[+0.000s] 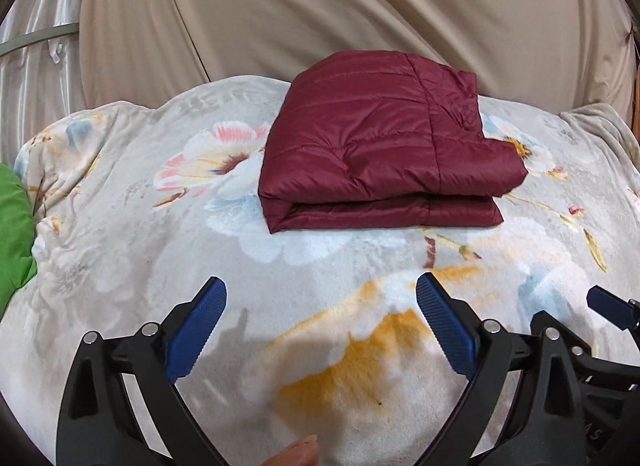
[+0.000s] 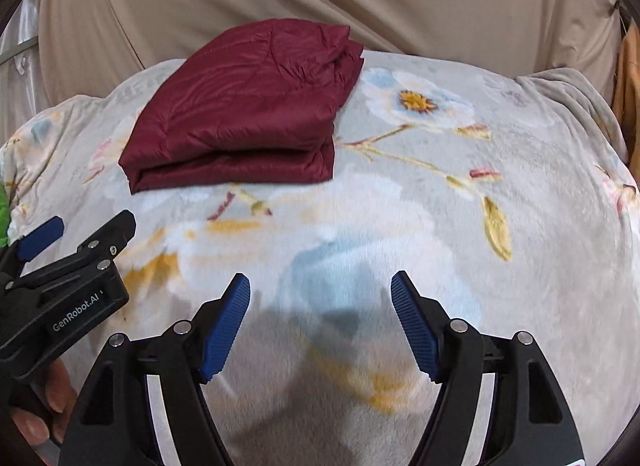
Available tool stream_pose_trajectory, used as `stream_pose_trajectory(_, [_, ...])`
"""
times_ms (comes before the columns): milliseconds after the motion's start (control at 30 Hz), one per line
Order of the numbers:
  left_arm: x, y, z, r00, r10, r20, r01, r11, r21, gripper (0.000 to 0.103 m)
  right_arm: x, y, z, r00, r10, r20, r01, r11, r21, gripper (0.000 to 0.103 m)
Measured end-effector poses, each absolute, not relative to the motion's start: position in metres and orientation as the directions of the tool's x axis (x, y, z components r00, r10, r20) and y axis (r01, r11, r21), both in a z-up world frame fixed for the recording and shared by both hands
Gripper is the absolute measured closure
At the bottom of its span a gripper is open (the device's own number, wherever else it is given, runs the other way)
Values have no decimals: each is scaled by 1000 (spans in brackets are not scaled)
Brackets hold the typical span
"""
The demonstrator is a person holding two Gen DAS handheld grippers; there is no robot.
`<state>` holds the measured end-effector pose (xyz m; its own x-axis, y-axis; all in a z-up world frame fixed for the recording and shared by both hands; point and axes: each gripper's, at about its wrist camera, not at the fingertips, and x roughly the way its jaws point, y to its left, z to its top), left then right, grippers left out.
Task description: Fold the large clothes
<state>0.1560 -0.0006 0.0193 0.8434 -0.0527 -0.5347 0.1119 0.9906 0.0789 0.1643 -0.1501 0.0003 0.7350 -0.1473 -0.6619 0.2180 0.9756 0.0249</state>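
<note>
We've got both jaws spread wide and empty: left gripper (image 1: 320, 298) over bare blanket near the front edge, right gripper (image 2: 320, 294) beside it, same height, nothing between the pads of either. The folded maroon puffer jacket (image 1: 380, 145) sits well clear of us, toward the far edge of the floral fleece blanket (image 1: 140, 258), roughly mid-width, far side almost at the beige curtain (image 1: 360, 5). Fold looks done to us, judging by the neat stacked layers. Risks from here: slick quilted shell plus trapped air, so the top layer could spring or slide open on its own; right-hand side of the bundle looks looser and bunched, likeliest to unroll. Blanket is soft and lumpy, so any drag on it with a fingertip would shift the bundle. If we regrip, pinching only the top layer would peel the fold apart. Count: one jacket, two grippers, one blanket, one curtain, one green cloth (image 1: 14, 234) at the left edge, what it is we can't tell.
</note>
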Motion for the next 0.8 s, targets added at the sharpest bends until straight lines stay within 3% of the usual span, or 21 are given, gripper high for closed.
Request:
stream_pose_trajectory(367, [166, -2, 10, 804, -44, -593, 115, 990, 83, 9, 167, -142, -8, 723, -187, -666, 217, 975, -38, 26])
stream_pose_trajectory(800, [169, -5, 5, 789, -46, -613, 128, 988, 91, 9, 169, -145, -11, 708, -182, -683, 234, 972, -17, 26])
